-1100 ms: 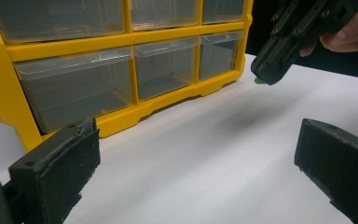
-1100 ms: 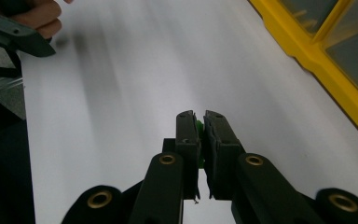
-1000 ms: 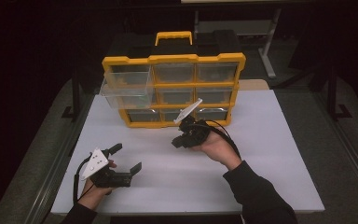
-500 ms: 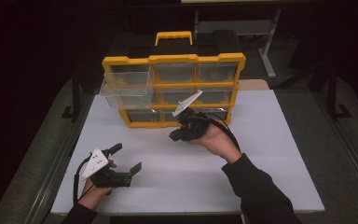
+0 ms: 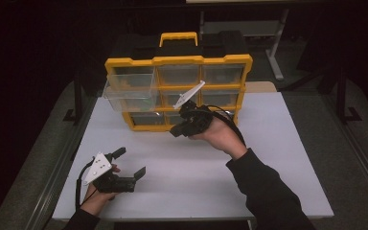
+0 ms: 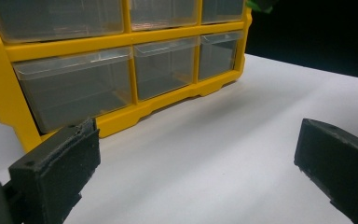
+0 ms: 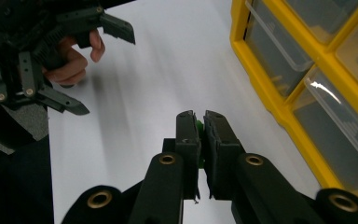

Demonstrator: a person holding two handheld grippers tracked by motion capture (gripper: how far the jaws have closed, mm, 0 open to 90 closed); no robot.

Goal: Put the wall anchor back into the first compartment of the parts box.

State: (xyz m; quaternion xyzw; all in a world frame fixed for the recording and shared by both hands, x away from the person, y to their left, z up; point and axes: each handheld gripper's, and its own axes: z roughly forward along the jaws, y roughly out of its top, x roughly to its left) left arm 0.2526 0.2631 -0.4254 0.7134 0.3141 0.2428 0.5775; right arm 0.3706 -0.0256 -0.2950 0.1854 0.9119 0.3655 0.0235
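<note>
Before the yellow drawer cabinet (image 5: 178, 91), right gripper (image 7: 200, 122) jaws pinching a mostly hidden green piece (image 7: 199, 125), left gripper (image 5: 130, 163) jaws spread.

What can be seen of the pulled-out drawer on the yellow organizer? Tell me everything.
The drawer is clear, see-through plastic and looks boxy, with a lip along its front edge. It sits in the top-left slot of the yellow organizer, slid well out toward the person and overhanging the white table, while the other drawers sit flush. Something faintly greenish shows through its wall; what it is can't be told. No gripper touches it.
</note>
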